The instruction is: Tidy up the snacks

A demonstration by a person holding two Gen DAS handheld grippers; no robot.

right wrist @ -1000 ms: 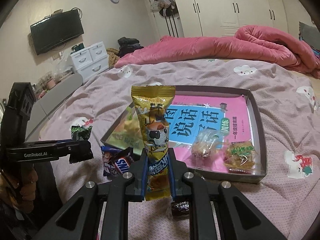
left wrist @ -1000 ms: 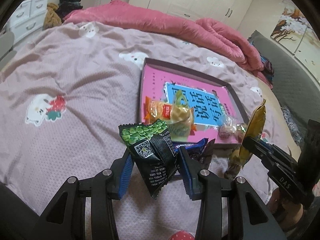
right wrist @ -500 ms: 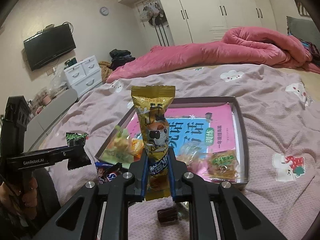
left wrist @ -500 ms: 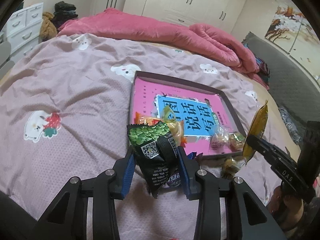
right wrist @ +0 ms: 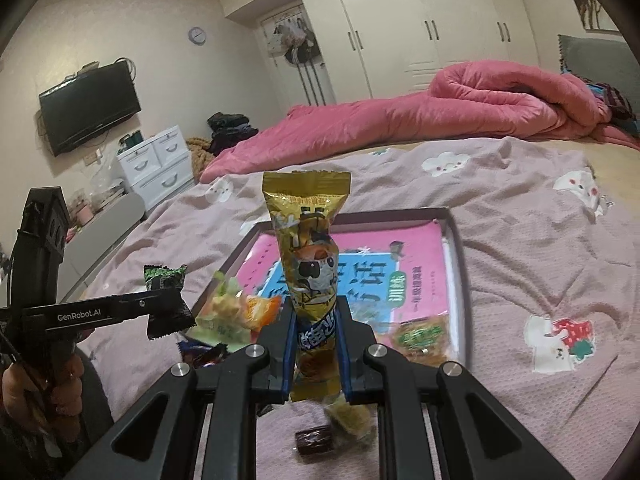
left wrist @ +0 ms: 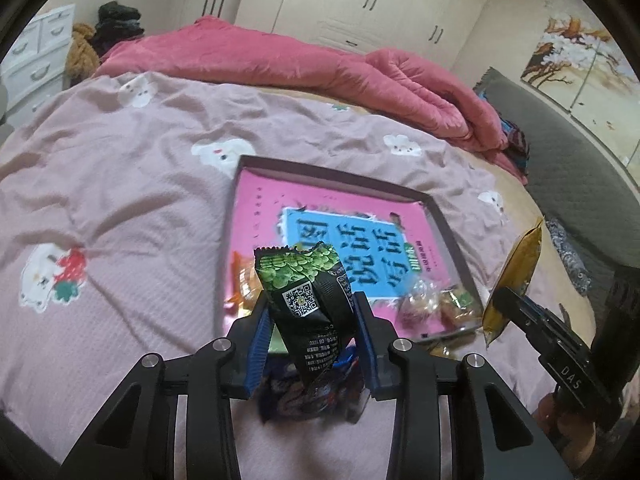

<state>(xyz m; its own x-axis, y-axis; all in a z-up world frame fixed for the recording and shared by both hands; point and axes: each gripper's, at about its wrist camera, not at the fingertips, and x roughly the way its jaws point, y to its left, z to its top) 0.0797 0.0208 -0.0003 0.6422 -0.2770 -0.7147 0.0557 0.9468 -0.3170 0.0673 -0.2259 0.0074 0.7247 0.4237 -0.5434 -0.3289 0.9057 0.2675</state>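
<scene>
Both grippers were loaded and held above the near edge of the bed, side by side, with the tray [left wrist: 436,208] lying ahead of them on the pink bedspread [left wrist: 120,184]. The left gripper [left wrist: 312,336] was clamped on a green-and-black snack packet [left wrist: 308,300], gripped across its lower half so that its long axis stood nearly upright, leaning a little to the left at the top. The right gripper [right wrist: 316,344] was closed on a long gold snack packet [right wrist: 310,256], pinched low down so most of the packet rose straight up above the fingers. From where each claw hung, the tray lay forward and below; its near rim was close, and a few wrapped snacks [right wrist: 420,336] already sat in the near corners on top of a pink book cover [left wrist: 260,208]. Neither hand looked clearly nearer to the tray than the other. The left one appeared to line up with the tray's near left corner, the right with its near edge toward the middle. Loose sweets [right wrist: 314,438] remained on the cloth just short of the tray, beneath the grippers. As I judged it, the coming move was a short carry forward and a lowering over the rim, tipping each upright packet flat before letting go.
</scene>
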